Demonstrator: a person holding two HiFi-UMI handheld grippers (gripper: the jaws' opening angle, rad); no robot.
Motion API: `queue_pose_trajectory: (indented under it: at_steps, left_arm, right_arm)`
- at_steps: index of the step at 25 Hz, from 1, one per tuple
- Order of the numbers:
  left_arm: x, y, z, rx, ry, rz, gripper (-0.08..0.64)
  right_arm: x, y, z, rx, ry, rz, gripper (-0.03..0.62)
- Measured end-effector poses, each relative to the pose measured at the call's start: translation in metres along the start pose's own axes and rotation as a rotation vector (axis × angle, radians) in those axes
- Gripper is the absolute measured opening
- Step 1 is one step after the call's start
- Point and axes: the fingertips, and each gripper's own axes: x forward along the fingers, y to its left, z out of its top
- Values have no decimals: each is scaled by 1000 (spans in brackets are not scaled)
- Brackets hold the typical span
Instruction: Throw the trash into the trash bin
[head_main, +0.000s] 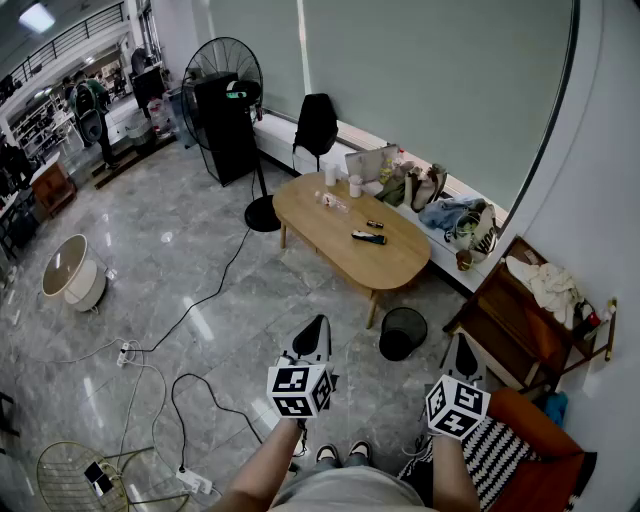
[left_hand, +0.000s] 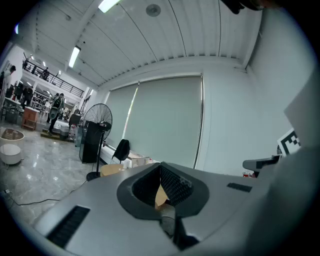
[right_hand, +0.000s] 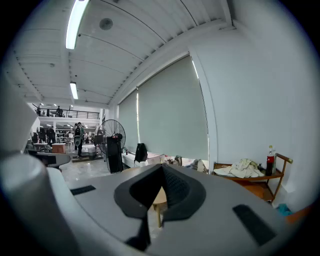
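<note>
With the left tongs (head_main: 316, 330) and right tongs (head_main: 462, 348) both pressed together and empty, the approach is only starting, and next they must reach the tabletop (head_main: 330, 235) beyond the trash bin (head_main: 403, 333).

Open floor (head_main: 300, 300) leads ahead to the bin (head_main: 403, 333); bench (head_main: 310, 225) behind it; shelf (head_main: 500, 310) close on its right; cable (head_main: 213, 290) trails left.
</note>
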Motion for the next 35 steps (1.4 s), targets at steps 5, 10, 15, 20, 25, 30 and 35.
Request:
queue_pose_trajectory:
  at_steps: [5,10,15,20,25,30,35]
  left_arm:
    - [2,2,1,1,1,0,18]
    - [1,1,0,1,2,2,18]
    - [0,2,-5,-2,12,5,18]
    - [-3,6,-9,-7,20,9,18]
    - [-5,11,-8,-6,17,17,18]
    - [-6,20,-2,-4,8,23,18]
    - [-9,34,1,-5,4,31,18]
  right_arm:
    - [1,-3,-2,12,7,-9,3]
    - [-1,-4,-3,21,6,-8,3]
    - [0,2,-10,90,11,36,6]
    - [0,9,-15,81,18,43,8]
    - [3,15,-14,74,19,61,75]
    - [6,24,-11,58,15,67,112]
    - [10,35,-10,53,8,77,178]
